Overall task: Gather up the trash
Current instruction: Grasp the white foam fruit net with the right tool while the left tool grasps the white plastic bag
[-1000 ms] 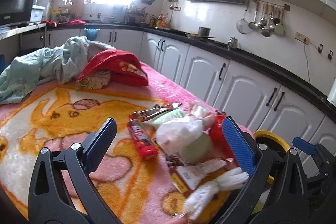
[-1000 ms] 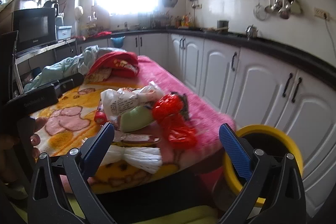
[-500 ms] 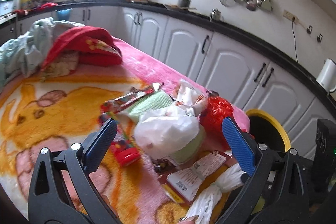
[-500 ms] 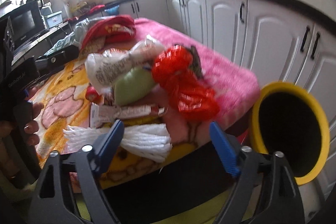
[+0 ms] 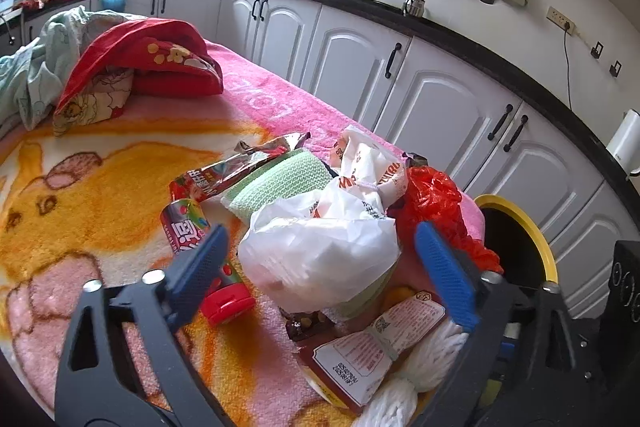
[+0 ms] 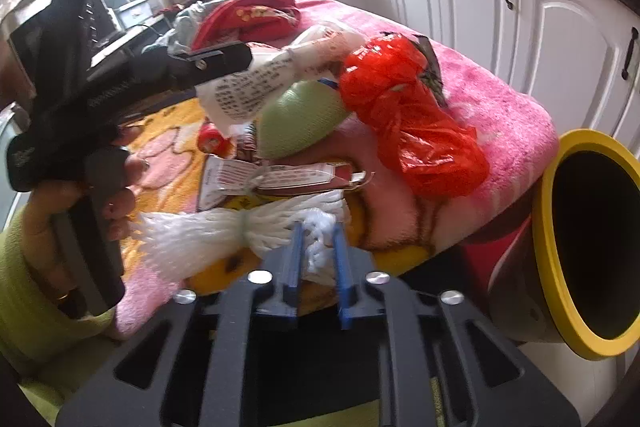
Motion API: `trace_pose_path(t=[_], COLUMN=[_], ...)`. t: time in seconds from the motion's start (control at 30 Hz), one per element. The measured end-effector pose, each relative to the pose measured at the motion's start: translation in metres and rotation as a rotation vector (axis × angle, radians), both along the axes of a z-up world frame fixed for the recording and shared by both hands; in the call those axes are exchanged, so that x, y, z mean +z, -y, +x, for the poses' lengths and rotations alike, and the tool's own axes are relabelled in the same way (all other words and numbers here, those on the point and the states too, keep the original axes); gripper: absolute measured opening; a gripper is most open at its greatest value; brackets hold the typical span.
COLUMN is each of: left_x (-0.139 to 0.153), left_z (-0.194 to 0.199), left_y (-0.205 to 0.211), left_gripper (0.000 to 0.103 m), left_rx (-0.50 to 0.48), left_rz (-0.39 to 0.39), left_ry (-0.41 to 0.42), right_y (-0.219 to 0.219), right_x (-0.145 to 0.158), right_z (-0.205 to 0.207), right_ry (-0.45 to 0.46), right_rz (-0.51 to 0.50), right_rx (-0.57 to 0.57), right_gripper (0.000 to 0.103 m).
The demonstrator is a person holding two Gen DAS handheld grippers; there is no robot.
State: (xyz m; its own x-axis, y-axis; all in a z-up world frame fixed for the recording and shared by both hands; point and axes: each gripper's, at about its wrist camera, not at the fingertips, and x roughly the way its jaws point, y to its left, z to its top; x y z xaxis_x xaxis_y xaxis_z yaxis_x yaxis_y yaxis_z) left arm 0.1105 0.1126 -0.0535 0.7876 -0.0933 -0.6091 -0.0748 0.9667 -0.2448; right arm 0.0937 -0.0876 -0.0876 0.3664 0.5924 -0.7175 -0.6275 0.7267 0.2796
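A heap of trash lies on the blanket-covered table (image 5: 80, 211): a white plastic bag (image 5: 320, 247), a red plastic bag (image 5: 436, 199), a green sponge (image 5: 276, 187), a red-capped tube (image 5: 188, 227), a printed packet (image 5: 376, 351) and white foam netting (image 6: 224, 231). My left gripper (image 5: 324, 275) is open, its jaws either side of the white bag. My right gripper (image 6: 316, 255) is shut on the end of the foam netting at the table's near edge. A yellow-rimmed bin (image 6: 588, 247) stands right of the table.
A red cloth (image 5: 140, 67) and a pale green cloth (image 5: 36, 67) lie at the table's far end. White cabinets (image 5: 440, 99) under a black counter run along the right. The hand holding the left gripper (image 6: 100, 99) shows in the right wrist view.
My right gripper has dropped toward the table's near edge and closed on the foam netting. My left gripper has moved in closer over the white bag, still open.
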Motion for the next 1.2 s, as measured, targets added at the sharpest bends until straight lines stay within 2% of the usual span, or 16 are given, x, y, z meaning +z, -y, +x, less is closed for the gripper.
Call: trace_pose_path(t=[0.03, 0.17, 0.23, 0.47, 0.5, 0.63, 0.7, 1.03, 1.2], left_x=[0.0, -0.002, -0.002, 0.002, 0.003, 0.005, 0.008, 0.039, 0.058], left_z=[0.0, -0.004, -0.006, -0.014, -0.015, -0.02, -0.023, -0.04, -0.042], left_y=[-0.001, -0.003, -0.002, -0.004, -0.004, -0.009, -0.011, -0.014, -0.008], left_gripper=[0.072, 0.066, 0.057, 0.045, 0.037, 0.03, 0.023, 0.019, 0.019], left_rx=[0.003, 0.005, 0.0, 0.005, 0.009, 0.027, 0.034, 0.07, 0.06], left_rz=[0.0, -0.019, -0.018, -0.01, -0.01, -0.015, -0.009, 0.0, -0.001], left_ry=[-0.003, 0.0, 0.002, 0.003, 0.002, 0.008, 0.023, 0.117, 0.168], right_y=[0.001, 0.001, 0.001, -0.006, -0.007, -0.007, -0.005, 0.004, 0.02], right_x=[0.002, 0.014, 0.019, 0.036, 0.037, 0.044, 0.046, 0.071, 0.086], right_z=[-0.002, -0.007, -0.011, -0.028, -0.03, -0.035, -0.035, -0.038, -0.029], right_ry=[0.007, 0.053, 0.079, 0.175, 0.186, 0.223, 0.235, 0.322, 0.351], right_rz=[0.005, 0.016, 0.019, 0.027, 0.028, 0.034, 0.041, 0.106, 0.126], right_rx=[0.008, 0.028, 0.042, 0.099, 0.105, 0.117, 0.117, 0.096, 0.031], right_gripper=[0.011, 0.01, 0.01, 0.009, 0.009, 0.009, 0.009, 0.009, 0.009])
